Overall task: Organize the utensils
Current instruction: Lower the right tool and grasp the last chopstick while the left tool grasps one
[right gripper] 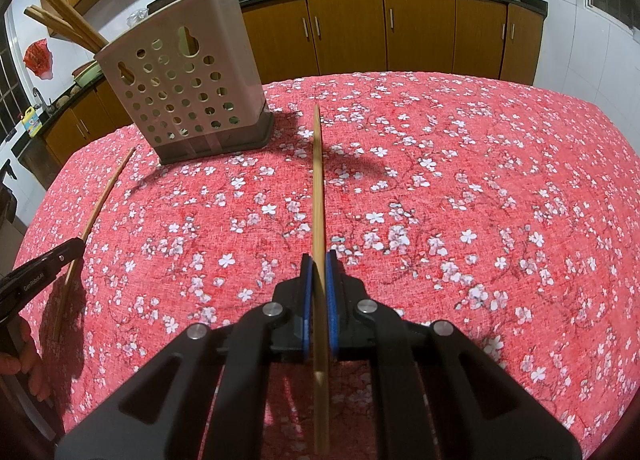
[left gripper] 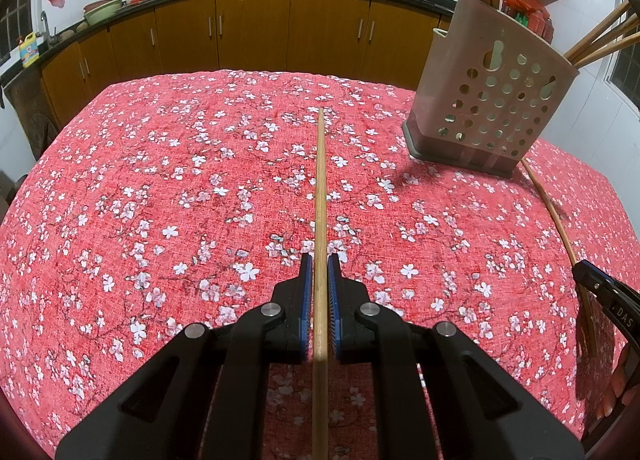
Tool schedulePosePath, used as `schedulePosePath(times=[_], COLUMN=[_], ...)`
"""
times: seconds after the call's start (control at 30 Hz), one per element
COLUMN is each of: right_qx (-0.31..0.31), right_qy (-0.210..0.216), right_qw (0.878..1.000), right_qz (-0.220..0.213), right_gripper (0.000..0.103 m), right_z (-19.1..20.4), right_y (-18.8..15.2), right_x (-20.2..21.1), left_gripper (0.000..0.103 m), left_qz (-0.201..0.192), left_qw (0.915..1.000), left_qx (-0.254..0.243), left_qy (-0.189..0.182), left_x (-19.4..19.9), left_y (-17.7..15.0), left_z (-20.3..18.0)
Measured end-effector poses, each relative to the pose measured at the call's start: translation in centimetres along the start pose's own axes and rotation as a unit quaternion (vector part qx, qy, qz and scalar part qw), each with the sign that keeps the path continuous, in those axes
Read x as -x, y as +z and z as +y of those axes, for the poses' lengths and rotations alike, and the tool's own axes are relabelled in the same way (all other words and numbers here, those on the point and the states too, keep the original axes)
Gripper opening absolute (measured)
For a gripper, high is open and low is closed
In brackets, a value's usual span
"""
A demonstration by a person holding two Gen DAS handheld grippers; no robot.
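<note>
Two chopsticks are being held above the tabletop (left gripper: 120, 180), one per hand. Each long stick could be pivoting or slipping in its narrow pinch, or catching the perforated holder's (left gripper: 492, 100) rim. The left gripper (left gripper: 320, 292) fingers are pinching the left chopstick (left gripper: 320, 188); the right gripper (right gripper: 319, 292) fingers are clamping the right chopstick (right gripper: 317, 188).

Two bamboo chopsticks (left gripper: 320, 196) (right gripper: 317, 188), one per tongs, near perforated holder (left gripper: 488, 100) with more.
</note>
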State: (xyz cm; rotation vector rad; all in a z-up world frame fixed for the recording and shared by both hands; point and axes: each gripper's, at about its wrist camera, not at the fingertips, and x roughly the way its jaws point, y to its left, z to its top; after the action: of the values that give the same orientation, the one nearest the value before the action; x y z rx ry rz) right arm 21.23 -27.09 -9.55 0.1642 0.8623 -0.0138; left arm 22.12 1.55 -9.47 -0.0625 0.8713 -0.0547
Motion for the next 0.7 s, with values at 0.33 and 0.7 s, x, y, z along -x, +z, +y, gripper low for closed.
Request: schedulePosePath(times=[0.33, 0.7], right_qx=[0.009, 0.014], right_qy=[-0.014, -0.021], right_qw=[1.000, 1.000], right_qz=[0.000, 0.000], right_gripper=[0.008, 0.008], right_z=[0.6, 0.7], right_y=[-0.5, -0.8], right_x=[0.4, 0.7], left_gripper=[0.010, 0.010], left_qz=[0.001, 0.002], left_qw=[0.9995, 0.9994], left_qx=[-0.024, -0.029], left_qy=[0.021, 0.021], left_x=[-0.2, 0.5], left_y=[-0.1, -0.7], left_z=[-0.9, -0.8])
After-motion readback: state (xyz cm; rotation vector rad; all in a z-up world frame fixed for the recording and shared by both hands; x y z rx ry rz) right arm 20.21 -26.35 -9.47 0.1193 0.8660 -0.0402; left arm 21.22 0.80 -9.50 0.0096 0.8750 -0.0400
